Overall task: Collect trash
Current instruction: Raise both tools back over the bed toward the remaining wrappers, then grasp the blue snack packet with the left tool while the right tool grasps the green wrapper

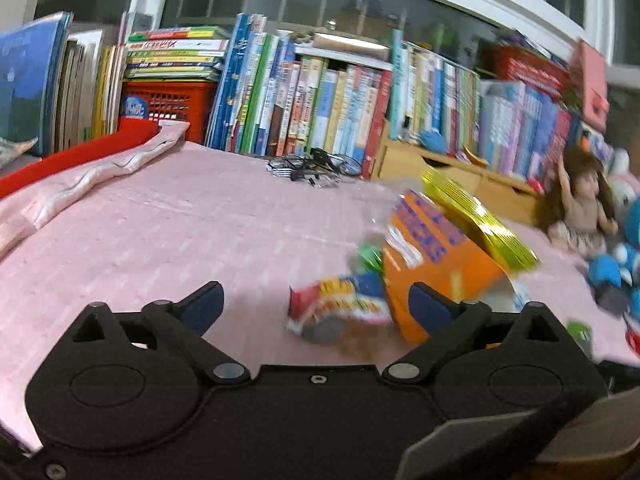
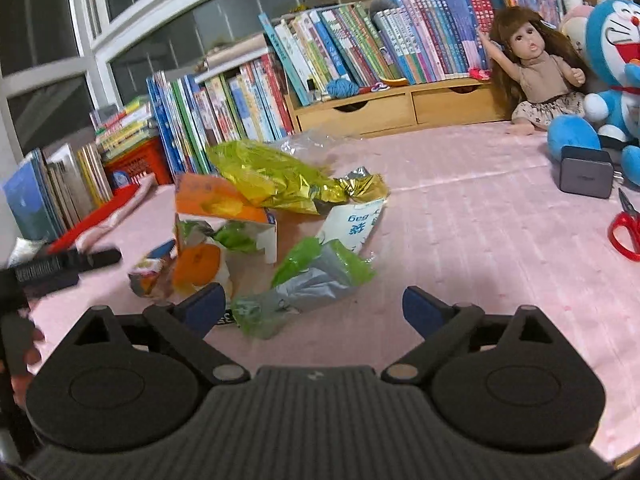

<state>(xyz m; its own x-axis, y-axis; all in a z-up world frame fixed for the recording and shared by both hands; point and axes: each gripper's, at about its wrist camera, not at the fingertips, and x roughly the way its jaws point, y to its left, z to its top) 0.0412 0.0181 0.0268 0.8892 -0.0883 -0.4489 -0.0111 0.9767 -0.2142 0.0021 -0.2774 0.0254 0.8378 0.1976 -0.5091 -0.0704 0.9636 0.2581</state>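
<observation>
Both grippers point forward and tilt down over the pink bedspread. We see the left gripper with jaws spread wide and nothing between the pads. The right gripper is likewise wide open and empty. In the right wrist view, the left gripper's black finger enters from the left edge, with part of a hand below it.

Hard to read: the left wrist view is motion-blurred, so print on the wrappers is illegible there. The red scissors are cut off at the right edge. The blue plush toy is only partly in frame.

Trash lies in one loose pile near the middle of the bedspread. Left to right in the right wrist view:
- a crumpled snack wrapper, just beyond our left finger;
- an orange carton, tilted, behind it;
- a yellow-green foil bag resting on the carton's far side;
- a green and silver wrapper, directly ahead between the right gripper's fingers, apart from the pads;
- a white plastic bag with blue print behind that.

In the left wrist view the pile sits ahead and right, with the carton partly hidden by the right finger.

Books line the far edge; a doll sits at the far right corner.
</observation>
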